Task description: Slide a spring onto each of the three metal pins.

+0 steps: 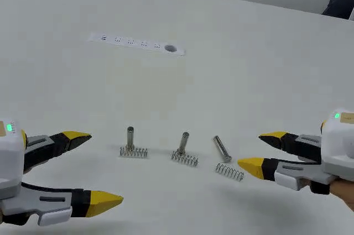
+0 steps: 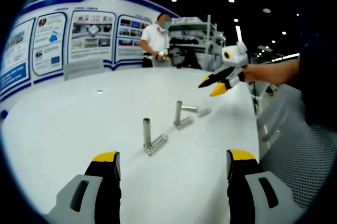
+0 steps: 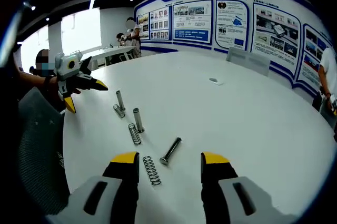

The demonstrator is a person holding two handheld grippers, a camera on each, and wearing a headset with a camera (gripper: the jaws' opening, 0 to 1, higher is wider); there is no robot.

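Pins (image 1: 183, 142) bare, near the front edge of the worktop (image 1: 232, 63). Left gripper (image 1: 105, 166) and right gripper (image 1: 249, 149) flanking them, jaws apart, nothing held. Two pins upright, one lying flat. Springs (image 1: 185, 159) alongside, none threaded. First step pending: pinch a spring, line it up over a pin.

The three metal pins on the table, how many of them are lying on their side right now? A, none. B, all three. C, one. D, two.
C: the right-hand pin, nearest the right tool, lies flat, while the middle pin and the left-hand pin stand upright.
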